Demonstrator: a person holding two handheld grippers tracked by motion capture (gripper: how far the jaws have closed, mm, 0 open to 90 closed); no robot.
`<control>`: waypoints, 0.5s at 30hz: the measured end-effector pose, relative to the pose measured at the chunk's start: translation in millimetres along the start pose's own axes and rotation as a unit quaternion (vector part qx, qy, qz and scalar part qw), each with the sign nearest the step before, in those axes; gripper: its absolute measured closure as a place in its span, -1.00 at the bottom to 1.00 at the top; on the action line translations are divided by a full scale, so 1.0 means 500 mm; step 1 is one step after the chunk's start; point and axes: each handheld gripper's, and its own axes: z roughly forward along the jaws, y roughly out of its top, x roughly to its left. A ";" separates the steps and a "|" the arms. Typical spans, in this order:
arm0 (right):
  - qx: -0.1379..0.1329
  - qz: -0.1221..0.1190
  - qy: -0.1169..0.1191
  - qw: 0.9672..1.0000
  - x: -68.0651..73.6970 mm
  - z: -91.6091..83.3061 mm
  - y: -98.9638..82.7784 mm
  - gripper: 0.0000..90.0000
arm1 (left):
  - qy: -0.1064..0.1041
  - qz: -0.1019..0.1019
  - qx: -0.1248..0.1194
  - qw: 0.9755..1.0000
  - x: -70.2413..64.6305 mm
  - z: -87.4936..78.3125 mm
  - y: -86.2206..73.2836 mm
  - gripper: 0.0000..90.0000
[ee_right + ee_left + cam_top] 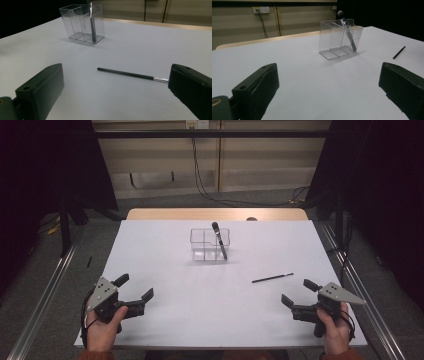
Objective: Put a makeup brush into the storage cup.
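One clear organizer (210, 245), seemingly two brushes (272, 278), two hand-held grippers (136, 293).

No readable text, label, brand or number on any surface in these views.

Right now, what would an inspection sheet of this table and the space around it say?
Surface: white table, wooden strip along its far edge.
Job's things: clear divided holder mid-table with a dark brush leaning in its right section; thin black brush lying flat near the right gripper.
Clutter: nothing seen.
Grippers: left gripper and right both open, holding nothing, at the near corners.
Cables: black cables hang down the back wall to the floor.
Surroundings: dark curtains both sides, metal rails.
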 end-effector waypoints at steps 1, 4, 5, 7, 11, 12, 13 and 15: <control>0.000 0.000 0.000 1.000 0.000 -0.001 0.000 -1.00 | 0.002 0.000 -0.001 1.000 -0.001 -0.003 -0.001 -0.93; -0.002 0.000 0.000 1.000 -0.001 -0.001 0.000 -1.00 | 0.006 -0.003 -0.005 1.000 0.000 -0.006 -0.003 -0.93; -0.002 -0.001 0.001 1.000 0.000 -0.002 0.000 -1.00 | 0.008 -0.003 -0.004 1.000 0.001 -0.006 -0.004 -0.93; -0.003 -0.001 -0.001 1.000 0.000 -0.001 0.001 -1.00 | 0.005 0.000 0.002 1.000 0.002 -0.005 -0.005 -0.93; -0.006 -0.003 0.000 1.000 0.000 0.003 0.004 -1.00 | 0.007 -0.002 -0.003 1.000 0.006 -0.010 -0.003 -0.93; -0.005 -0.004 0.000 1.000 -0.001 0.003 0.004 -1.00 | 0.008 -0.004 -0.005 1.000 0.005 -0.010 -0.003 -0.93; -0.007 -0.002 -0.001 1.000 -0.002 0.002 0.004 -1.00 | 0.008 -0.003 -0.004 1.000 0.005 -0.009 -0.004 -0.93; -0.010 -0.001 -0.001 1.000 -0.002 0.002 0.005 -1.00 | 0.008 -0.001 0.000 1.000 0.005 -0.008 -0.006 -0.93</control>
